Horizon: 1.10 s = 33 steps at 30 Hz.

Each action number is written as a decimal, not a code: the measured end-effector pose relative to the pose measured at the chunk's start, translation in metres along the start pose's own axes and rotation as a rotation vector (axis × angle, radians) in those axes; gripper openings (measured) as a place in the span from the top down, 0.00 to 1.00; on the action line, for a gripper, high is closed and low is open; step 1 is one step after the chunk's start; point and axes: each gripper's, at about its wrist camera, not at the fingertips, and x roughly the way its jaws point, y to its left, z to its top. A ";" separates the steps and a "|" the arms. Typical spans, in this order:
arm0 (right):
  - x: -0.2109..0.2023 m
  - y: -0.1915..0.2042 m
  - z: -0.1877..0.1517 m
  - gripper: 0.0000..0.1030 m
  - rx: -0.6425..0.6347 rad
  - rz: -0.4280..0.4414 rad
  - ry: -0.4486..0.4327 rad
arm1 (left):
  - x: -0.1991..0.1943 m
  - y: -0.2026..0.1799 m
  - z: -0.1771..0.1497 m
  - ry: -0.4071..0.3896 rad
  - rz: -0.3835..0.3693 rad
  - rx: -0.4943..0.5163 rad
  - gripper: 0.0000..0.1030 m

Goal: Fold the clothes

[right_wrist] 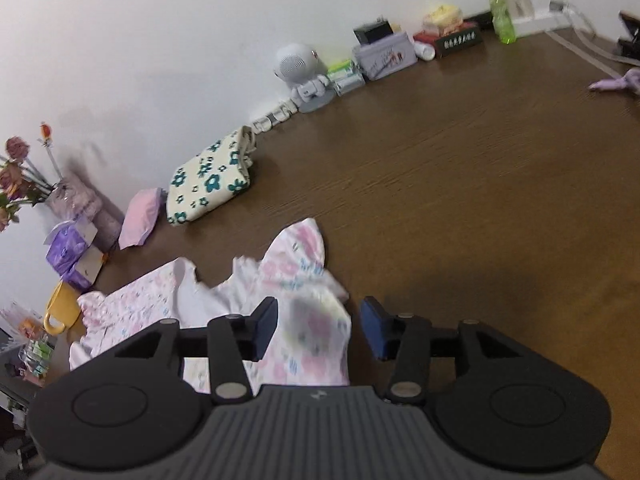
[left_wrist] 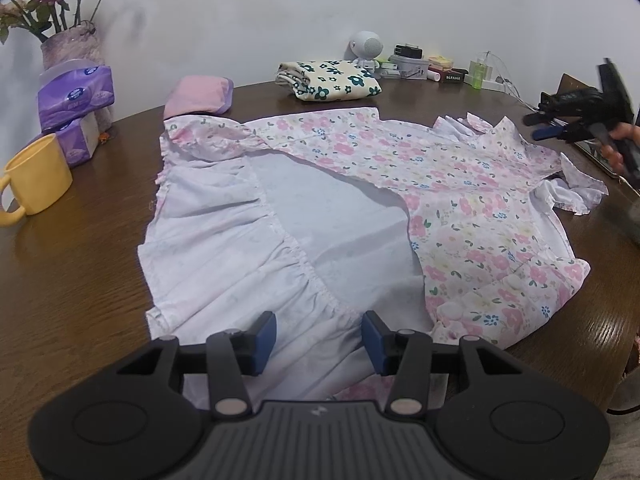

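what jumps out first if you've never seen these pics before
The floral dress spread across the middle of the brown table, its skirt flipped to show the pale lining, draws the eye first. The left gripper hangs open over its near hem, and the right gripper is open over a sleeve at the dress's other end. Next come the yellow mug at the left edge and a folded green-flowered cloth by the wall.
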 end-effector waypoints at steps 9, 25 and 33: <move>0.058 -0.022 0.029 0.57 0.206 0.121 0.100 | 0.000 -0.002 0.003 0.024 0.025 -0.016 0.53; 0.066 0.047 0.033 0.97 -0.268 -0.217 -0.007 | -0.003 -0.006 -0.001 0.035 0.051 -0.032 0.53; 0.052 0.037 0.028 0.86 -0.187 -0.139 -0.029 | -0.011 -0.005 -0.005 0.035 0.042 -0.039 0.53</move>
